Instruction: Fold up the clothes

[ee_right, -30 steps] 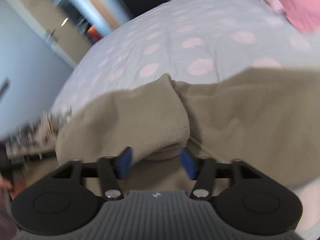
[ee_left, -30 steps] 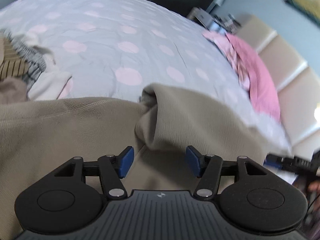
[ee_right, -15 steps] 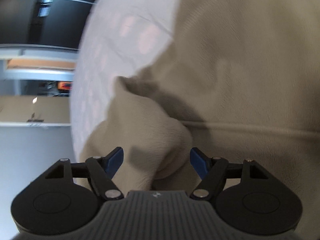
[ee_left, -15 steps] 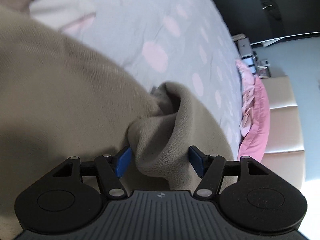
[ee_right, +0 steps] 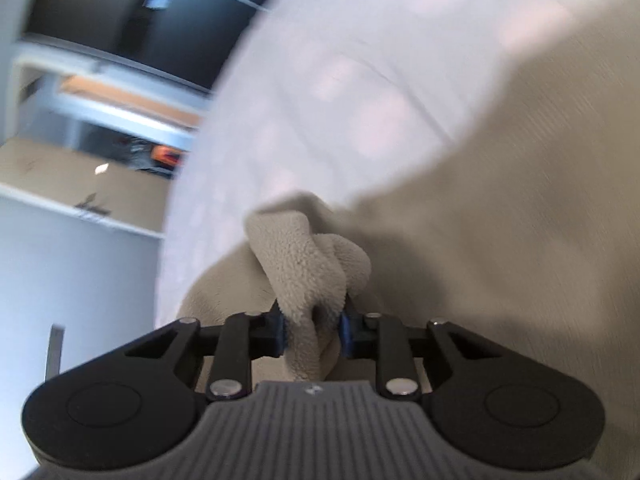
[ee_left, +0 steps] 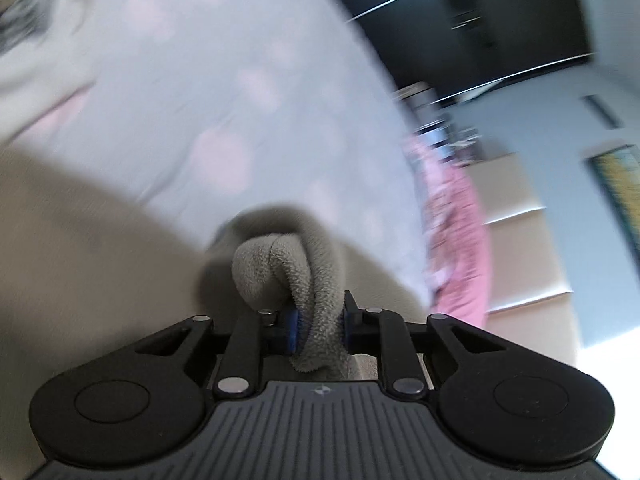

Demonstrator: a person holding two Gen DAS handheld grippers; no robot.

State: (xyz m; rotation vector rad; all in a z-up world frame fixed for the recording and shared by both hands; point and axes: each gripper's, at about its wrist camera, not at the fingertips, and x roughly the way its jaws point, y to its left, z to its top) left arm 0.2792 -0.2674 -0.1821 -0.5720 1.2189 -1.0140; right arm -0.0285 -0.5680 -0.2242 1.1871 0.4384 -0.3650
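A beige fleece garment (ee_left: pixel 80 248) lies on a bed with a grey, pink-dotted cover (ee_left: pixel 224 92). My left gripper (ee_left: pixel 319 330) is shut on a bunched fold of the fleece, which bulges up between the blue pads. In the right wrist view the same garment (ee_right: pixel 500 220) spreads to the right. My right gripper (ee_right: pixel 312 330) is shut on another bunched fold of it. Both views are motion-blurred.
A pink pillow (ee_left: pixel 460 232) lies at the bed's head beside a cream padded headboard (ee_left: pixel 532 248). Other clothes (ee_left: pixel 24 28) lie at the far left of the bed. Dark wardrobe doors (ee_right: pixel 132 12) and pale floor (ee_right: pixel 80 184) show beyond the bed's edge.
Both grippers were open around folds of the fleece half a second ago; now both have shut on them. Both cameras have swung and the views are blurred.
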